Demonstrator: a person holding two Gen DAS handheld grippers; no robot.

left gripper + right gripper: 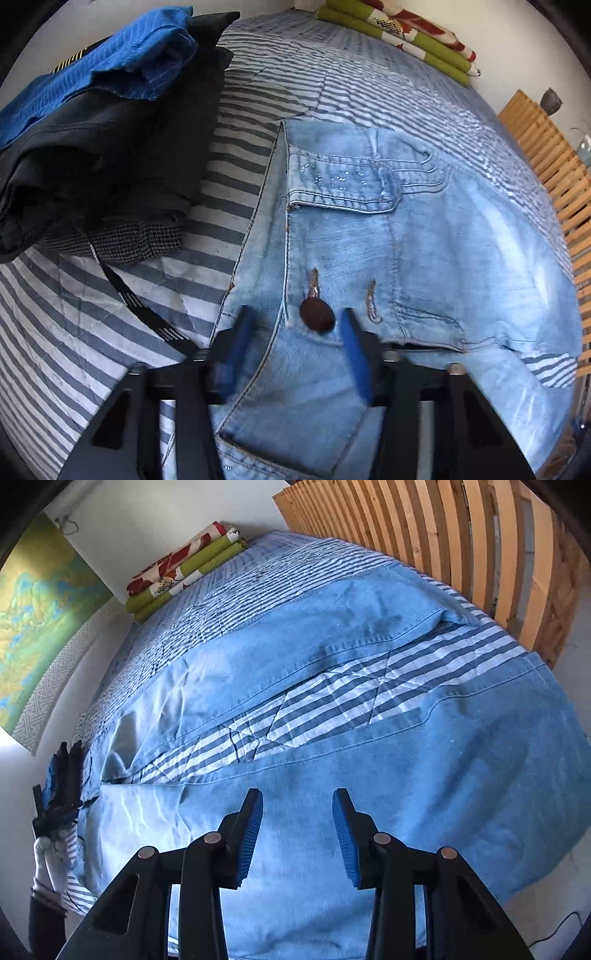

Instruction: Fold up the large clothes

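**Ana:** Left wrist view first: folded dark clothes [110, 147] sit piled on the far left of the striped bedspread [92, 314], with a black strap [140, 310] trailing out below. Just right of that, the jeans [424, 240] lie flat, waistband nearest us, and the left gripper [295, 325] stands over the brown button [317, 314]. Its fingers are apart, straddling the denim without pinching it.

**Ben:** And on the right wrist view, the right gripper [297, 812] hovers over one trouser leg [369, 794], fingers likewise released, nothing between them. The other leg [295, 638] angles away, bedspread showing in the gap, with the slatted headboard [443, 554] beyond.

**Ana:** So I'd say the job is to bring one leg over the other. Best to pinch a single layer cleanly at the waistband edge, not on the button, and take the leg seam at the same time, so the fold goes over level.

**Ben:** Agreed. Hard to judge much, though: the left fingers are blurred, the hems run out of frame, and the person is only a sleeve [44, 867] at the far left edge.
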